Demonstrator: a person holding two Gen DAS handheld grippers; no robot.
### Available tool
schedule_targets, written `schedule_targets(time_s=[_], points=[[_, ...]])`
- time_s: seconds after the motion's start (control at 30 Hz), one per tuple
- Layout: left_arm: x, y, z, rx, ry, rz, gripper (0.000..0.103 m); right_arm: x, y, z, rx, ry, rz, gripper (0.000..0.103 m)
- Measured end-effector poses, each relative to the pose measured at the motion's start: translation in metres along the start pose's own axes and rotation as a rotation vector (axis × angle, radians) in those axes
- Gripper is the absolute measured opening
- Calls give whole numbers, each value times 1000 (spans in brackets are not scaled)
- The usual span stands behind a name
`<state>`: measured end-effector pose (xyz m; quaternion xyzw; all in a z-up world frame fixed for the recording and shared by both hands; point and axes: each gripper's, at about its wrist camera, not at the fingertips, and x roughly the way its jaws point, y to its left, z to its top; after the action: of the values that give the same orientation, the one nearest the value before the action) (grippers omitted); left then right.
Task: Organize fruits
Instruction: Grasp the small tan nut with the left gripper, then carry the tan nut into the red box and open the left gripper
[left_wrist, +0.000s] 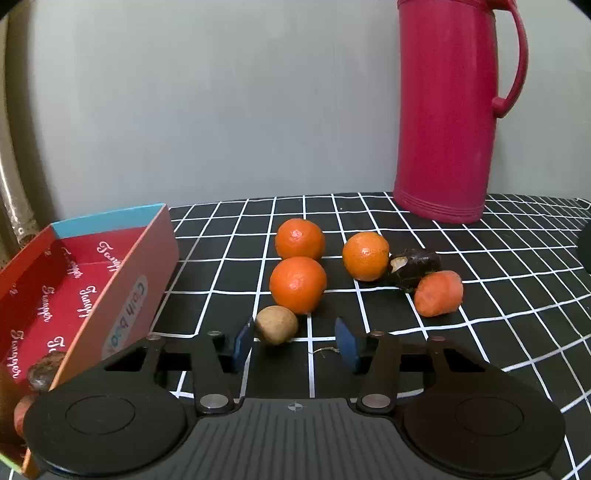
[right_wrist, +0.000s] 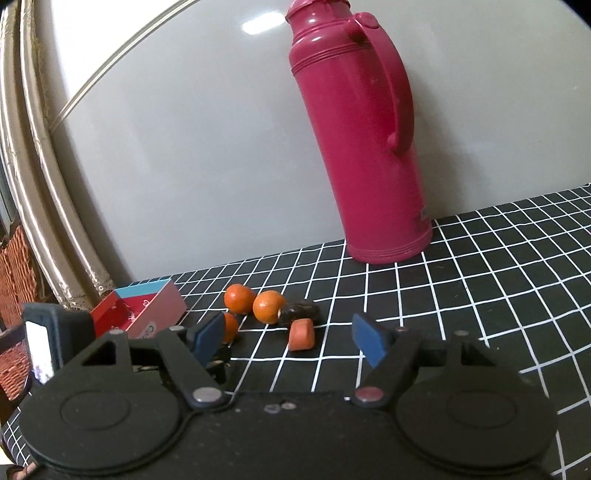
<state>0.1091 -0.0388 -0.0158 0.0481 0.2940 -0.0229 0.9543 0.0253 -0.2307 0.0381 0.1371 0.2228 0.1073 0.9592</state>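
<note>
In the left wrist view three oranges (left_wrist: 297, 284) lie on the black grid cloth, with a brown walnut (left_wrist: 276, 325), a dark fruit piece (left_wrist: 415, 267) and an orange-red chunk (left_wrist: 438, 294). My left gripper (left_wrist: 295, 341) is open, low over the cloth, the walnut just inside its left pad. A red box (left_wrist: 74, 291) at left holds a dark fruit (left_wrist: 46, 371). My right gripper (right_wrist: 291, 338) is open and empty, short of the chunk (right_wrist: 301, 334) and the oranges (right_wrist: 267, 306).
A tall magenta thermos (left_wrist: 448, 110) stands at the back against the grey wall, also in the right wrist view (right_wrist: 364, 147). The red box (right_wrist: 140, 312) sits at the cloth's left. A wicker basket (right_wrist: 14, 280) is beyond the table's left edge.
</note>
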Motion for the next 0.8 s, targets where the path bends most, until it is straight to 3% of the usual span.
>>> schedule_targets(time_s=[0.1, 0.13, 0.57, 0.8], points=[[3, -3, -1, 7, 5, -9, 29, -1, -1, 0, 2, -3, -4, 77], [4, -4, -1, 11, 9, -10, 28, 0, -2, 0, 5, -4, -4, 77], [-11, -10, -1, 32, -37, -9, 28, -1, 1, -1, 6, 3, 11, 77], [-34, 13, 7, -12, -85, 2, 28, 1, 1, 1, 8, 2, 9, 77]])
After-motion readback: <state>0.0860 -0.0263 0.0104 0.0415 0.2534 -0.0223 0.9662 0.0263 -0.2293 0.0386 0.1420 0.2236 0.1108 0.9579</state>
